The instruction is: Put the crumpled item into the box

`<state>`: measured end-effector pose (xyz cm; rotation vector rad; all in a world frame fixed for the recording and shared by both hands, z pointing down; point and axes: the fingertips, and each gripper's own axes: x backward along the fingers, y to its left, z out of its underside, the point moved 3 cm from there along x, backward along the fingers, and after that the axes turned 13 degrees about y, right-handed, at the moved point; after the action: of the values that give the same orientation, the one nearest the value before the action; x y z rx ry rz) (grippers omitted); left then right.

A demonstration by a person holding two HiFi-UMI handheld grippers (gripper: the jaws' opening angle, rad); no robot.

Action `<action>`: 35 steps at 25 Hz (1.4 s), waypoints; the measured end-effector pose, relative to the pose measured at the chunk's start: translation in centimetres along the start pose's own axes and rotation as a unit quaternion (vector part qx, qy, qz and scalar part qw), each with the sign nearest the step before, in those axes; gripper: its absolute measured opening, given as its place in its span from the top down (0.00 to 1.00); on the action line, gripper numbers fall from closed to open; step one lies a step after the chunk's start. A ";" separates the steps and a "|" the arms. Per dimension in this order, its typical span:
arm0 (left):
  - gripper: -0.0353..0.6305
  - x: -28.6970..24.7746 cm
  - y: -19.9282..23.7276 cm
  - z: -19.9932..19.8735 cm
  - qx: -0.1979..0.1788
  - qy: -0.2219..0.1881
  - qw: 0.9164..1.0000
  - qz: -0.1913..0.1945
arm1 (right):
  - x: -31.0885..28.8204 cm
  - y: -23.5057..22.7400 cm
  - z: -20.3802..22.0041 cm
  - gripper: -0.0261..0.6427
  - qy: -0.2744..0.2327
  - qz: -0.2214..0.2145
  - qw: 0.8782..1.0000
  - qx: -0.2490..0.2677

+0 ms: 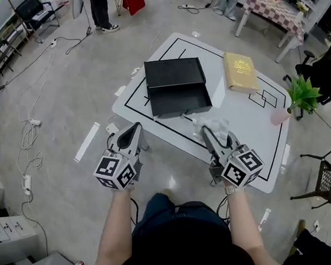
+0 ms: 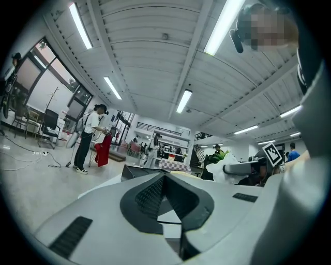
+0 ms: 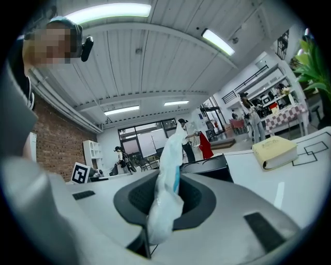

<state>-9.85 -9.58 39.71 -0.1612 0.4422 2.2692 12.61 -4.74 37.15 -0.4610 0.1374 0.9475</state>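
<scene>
Looking down from the head, there are two claws, one black box (image 1: 175,86), one yellow book (image 1: 240,71) and one green plant (image 1: 303,94). The box and book sit on one white table (image 1: 244,123). The crumpled item (image 1: 210,121) is a white wad at the tip of the right claw (image 1: 206,131), just in front of the box and not in it.

The left gripper view shows the left claw (image 1: 134,128) closed up tight with nothing inside.

Only the right gripper view shows the right claw's jaws squeezing the wad, and a blue bit on it.
</scene>
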 end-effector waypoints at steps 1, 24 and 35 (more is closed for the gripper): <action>0.93 0.0 0.3 -0.3 0.000 -0.004 1.000 -0.003 | -0.2 0.1 -0.2 0.88 0.002 -0.001 1.000 0.004; 0.93 -2.1 2.3 1.2 -0.015 0.028 0.999 0.006 | -4.7 -1.8 -0.3 0.88 0.026 -0.018 0.999 -0.007; 0.93 -6.1 3.9 -0.3 -0.025 0.032 0.999 0.020 | -8.6 -3.7 -2.6 0.88 0.030 -0.024 0.999 -0.009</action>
<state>-8.65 -16.35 42.01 -0.2541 0.4266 2.3202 10.84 -14.15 38.69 -0.5081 0.1722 0.8895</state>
